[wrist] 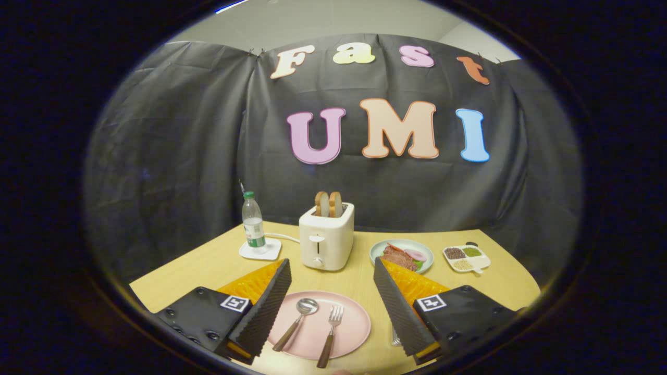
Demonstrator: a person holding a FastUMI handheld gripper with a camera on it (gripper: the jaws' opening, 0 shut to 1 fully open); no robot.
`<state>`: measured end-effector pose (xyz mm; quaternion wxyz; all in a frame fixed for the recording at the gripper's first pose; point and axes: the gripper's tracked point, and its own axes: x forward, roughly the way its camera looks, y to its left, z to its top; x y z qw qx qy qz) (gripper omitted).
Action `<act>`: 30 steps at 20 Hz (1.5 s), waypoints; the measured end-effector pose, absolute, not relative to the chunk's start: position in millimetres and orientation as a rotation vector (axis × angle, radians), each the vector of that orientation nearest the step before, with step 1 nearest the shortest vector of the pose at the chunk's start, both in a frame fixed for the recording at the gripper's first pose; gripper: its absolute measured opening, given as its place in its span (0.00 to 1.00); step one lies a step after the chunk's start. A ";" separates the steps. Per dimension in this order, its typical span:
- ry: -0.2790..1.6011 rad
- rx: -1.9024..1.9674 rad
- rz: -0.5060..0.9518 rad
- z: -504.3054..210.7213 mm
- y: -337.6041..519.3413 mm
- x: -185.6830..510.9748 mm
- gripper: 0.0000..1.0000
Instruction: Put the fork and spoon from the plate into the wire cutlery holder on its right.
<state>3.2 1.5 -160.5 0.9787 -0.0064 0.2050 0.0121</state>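
Your two targets lie side by side on the round pink plate (354, 325), between the gripper's (333, 307) two fingers and just below them. The metal spoon with a brown wooden handle (295, 323) is on the left, bowl pointing away from you and handle angled back toward the left finger. The metal fork with a matching brown wooden handle (330, 336) lies just beside it on the right, tines away from you, its handle end reaching past the plate's near rim.

Both should be light and stiff, so weight won't trouble you. The trouble is that they lie flat on a smooth plate: the polished metal ends will likely slip, and a finger pressed down on one end could tip or skate the piece. Take hold across the wooden handle, where there is more thickness and probably more grip. The fork's overhanging handle end looks like the easiest place to get a finger under.

Your gripper is spread wide with nothing between its fingers, hanging above the plate.

The wire cutlery holder (396, 338) is mostly hidden behind the right finger; you can see just a few thin wires beside the plate.

Farther back on the light wooden worktop (208, 265) stand a cream toaster holding two bread slices (326, 237) and a clear plastic water bottle with a green cap (252, 221).
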 end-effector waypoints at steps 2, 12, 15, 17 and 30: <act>0.458 -0.015 0.027 -179.3 0.4 0.9 1.00; 0.654 -0.016 0.040 -265.4 -0.3 -13.5 1.00; 0.713 -0.029 0.045 -289.2 -2.1 -18.9 1.00; 0.754 -0.045 0.055 -303.8 -1.5 -23.2 1.00; 0.933 -0.076 0.066 -351.4 -0.6 -40.8 0.78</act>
